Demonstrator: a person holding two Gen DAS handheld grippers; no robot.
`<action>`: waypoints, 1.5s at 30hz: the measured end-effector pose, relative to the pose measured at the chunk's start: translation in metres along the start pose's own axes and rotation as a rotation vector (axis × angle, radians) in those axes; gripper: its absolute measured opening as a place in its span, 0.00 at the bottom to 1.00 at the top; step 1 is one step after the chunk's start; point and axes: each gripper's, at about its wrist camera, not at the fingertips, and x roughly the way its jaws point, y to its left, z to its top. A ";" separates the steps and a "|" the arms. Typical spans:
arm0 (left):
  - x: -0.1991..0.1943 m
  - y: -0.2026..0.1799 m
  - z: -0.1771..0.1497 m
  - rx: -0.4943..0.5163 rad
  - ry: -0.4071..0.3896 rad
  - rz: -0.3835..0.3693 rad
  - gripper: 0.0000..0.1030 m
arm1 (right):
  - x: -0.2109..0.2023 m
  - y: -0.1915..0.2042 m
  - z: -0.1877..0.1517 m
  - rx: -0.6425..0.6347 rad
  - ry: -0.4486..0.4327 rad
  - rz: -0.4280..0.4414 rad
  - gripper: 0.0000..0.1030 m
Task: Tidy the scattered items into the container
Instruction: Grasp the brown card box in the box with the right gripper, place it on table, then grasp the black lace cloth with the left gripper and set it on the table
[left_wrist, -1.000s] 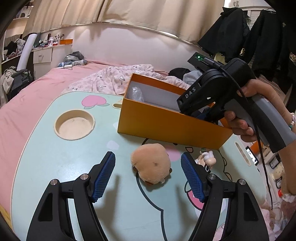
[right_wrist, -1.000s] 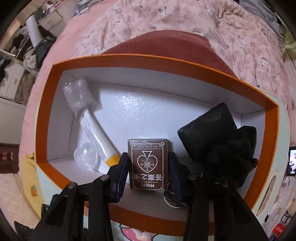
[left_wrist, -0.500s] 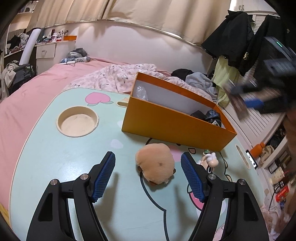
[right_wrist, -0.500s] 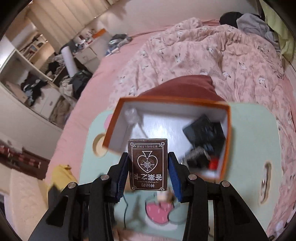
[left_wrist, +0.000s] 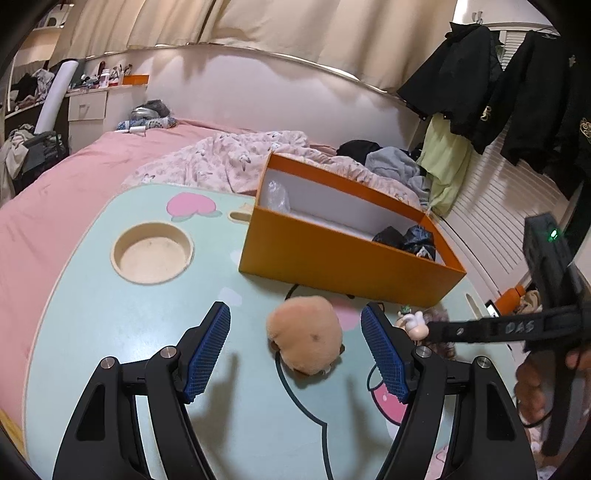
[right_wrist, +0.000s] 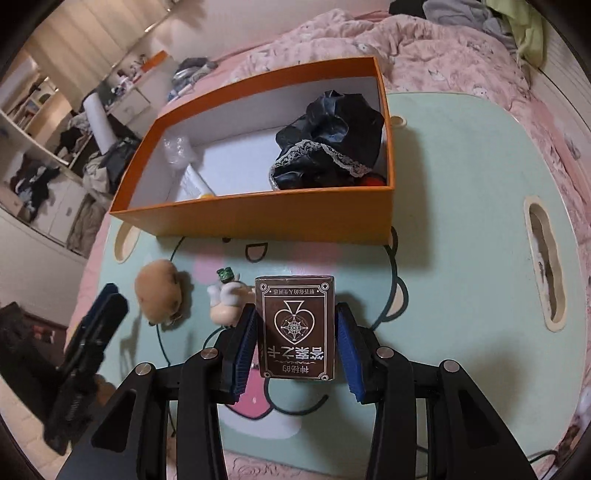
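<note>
Mint-green cartoon-print table (left_wrist: 110, 325) stands on a pink bed (left_wrist: 55, 192). On it: orange box (left_wrist: 343, 258), tan plush toy (left_wrist: 304, 339), small pale figurine (right_wrist: 225, 299) beside the plush.

The left gripper (left_wrist: 295, 350) hung above the mint-green table (left_wrist: 110, 332) with its blue-padded jaws spread wide, and the tan plush toy (left_wrist: 304, 338) lay on the tabletop between them, nearer the right pad and touching neither. Toward twelve o'clock from the toy stood the orange box (left_wrist: 332, 258), open-topped, with a clear crumpled wrapper (left_wrist: 277, 195) in its ten o'clock corner and a black bundle (left_wrist: 406, 238) at its three o'clock end. At three o'clock the right gripper (left_wrist: 443, 330) reached in over a small pale figurine (left_wrist: 415, 323), its jaws hidden, while a round recess (left_wrist: 152, 252) sat in the table at ten o'clock.
</note>
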 end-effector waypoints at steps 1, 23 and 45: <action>0.000 0.000 0.003 -0.003 0.003 -0.007 0.71 | 0.001 -0.001 -0.002 0.005 -0.008 -0.024 0.40; 0.155 -0.155 0.083 0.277 0.556 -0.230 0.60 | -0.028 -0.037 -0.046 0.252 -0.325 -0.042 0.59; 0.024 -0.095 0.116 0.192 0.190 -0.398 0.28 | -0.023 -0.039 -0.046 0.264 -0.294 -0.012 0.59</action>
